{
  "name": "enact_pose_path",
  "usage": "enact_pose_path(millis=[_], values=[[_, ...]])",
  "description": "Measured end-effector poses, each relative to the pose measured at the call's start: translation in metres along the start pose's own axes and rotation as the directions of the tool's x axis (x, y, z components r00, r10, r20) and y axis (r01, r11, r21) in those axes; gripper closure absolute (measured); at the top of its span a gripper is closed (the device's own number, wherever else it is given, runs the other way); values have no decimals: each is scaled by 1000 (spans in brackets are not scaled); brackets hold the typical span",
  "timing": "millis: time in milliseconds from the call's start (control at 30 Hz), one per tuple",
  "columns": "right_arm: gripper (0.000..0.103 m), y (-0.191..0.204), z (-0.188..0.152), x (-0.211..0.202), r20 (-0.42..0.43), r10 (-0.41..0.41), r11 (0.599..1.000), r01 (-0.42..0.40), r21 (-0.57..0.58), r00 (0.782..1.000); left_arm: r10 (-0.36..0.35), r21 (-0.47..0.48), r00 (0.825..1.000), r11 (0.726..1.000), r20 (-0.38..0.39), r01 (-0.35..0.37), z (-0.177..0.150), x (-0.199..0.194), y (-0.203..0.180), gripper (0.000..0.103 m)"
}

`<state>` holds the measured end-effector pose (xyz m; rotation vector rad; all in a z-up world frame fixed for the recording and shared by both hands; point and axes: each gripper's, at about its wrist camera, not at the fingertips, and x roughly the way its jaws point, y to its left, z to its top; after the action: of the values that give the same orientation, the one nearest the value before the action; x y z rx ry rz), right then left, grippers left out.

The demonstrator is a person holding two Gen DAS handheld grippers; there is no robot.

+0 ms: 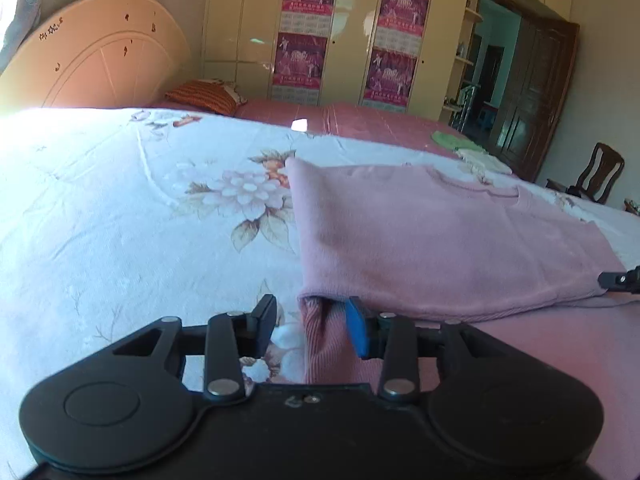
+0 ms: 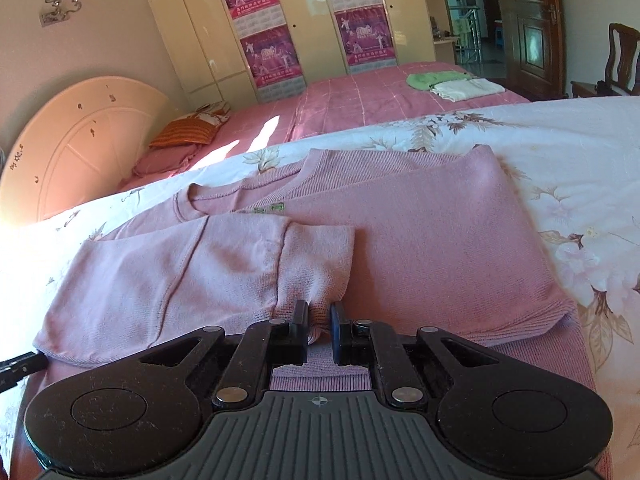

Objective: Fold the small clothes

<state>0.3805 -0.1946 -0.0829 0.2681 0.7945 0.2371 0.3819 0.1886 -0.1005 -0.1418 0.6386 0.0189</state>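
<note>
A pink knit sweater (image 2: 420, 240) lies flat on the floral bedspread (image 1: 120, 200), its left sleeve (image 2: 224, 264) folded across the body. My right gripper (image 2: 320, 320) is nearly shut, with the sleeve's cuff (image 2: 320, 312) between its fingers. In the left wrist view the sweater (image 1: 440, 240) shows folded. My left gripper (image 1: 310, 320) is open around the sweater's ribbed hem corner (image 1: 324, 340), which lies between its fingers. The right gripper's tip (image 1: 620, 280) shows at the right edge.
A second bed with a pink checked cover (image 2: 380, 96) stands behind, with folded green (image 2: 436, 78) and white (image 2: 466, 89) clothes on it. There is an orange pillow (image 2: 188, 132), a cream headboard (image 2: 80, 140), a wardrobe with posters (image 2: 272, 52), and a wooden chair (image 2: 620, 60).
</note>
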Motion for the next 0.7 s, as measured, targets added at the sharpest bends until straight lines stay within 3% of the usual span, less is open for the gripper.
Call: enact_pose_path(millis=[33,67,100,133,233,267,367,433,467,500,633,700], values=[[93,-2,2,-5,18,14,1000,-14,8,1000,-9,-2,1000,1000,22,9,3,-6,0,64],[86,-3,5,-11,49,26,1000,-27,16,998,-14,0,999,1000,39,14,7,-9,0,62],[60,-3,9,-16,78,16,1000,-17,10,997,-31,5,998,1000,50,31,13,-9,-2,61],[46,-2,14,-18,100,14,1000,-13,-6,995,-49,9,998,999,50,48,17,-5,-4,61],[43,-5,29,1,75,25,1000,-25,-2,997,-84,33,996,996,19,84,28,22,-16,60],[43,-9,32,9,72,21,999,-23,22,997,-91,41,996,995,6,91,29,32,-20,60],[63,-26,41,40,8,39,989,-40,142,999,-102,31,994,994,-29,103,31,61,-27,60],[70,-31,44,50,1,72,983,-71,169,997,-101,16,993,995,-56,102,30,75,-27,60],[80,-29,44,53,-5,86,984,-84,159,996,-99,13,993,995,-64,100,29,80,-26,60],[99,-28,45,53,-14,104,985,-101,143,995,-97,19,993,995,-67,98,27,82,-26,61],[99,-25,42,27,63,69,993,-74,94,996,-88,45,994,995,-70,91,22,78,-23,61],[99,-28,35,34,16,28,996,-30,84,999,-93,65,994,993,-64,97,19,78,-22,61]])
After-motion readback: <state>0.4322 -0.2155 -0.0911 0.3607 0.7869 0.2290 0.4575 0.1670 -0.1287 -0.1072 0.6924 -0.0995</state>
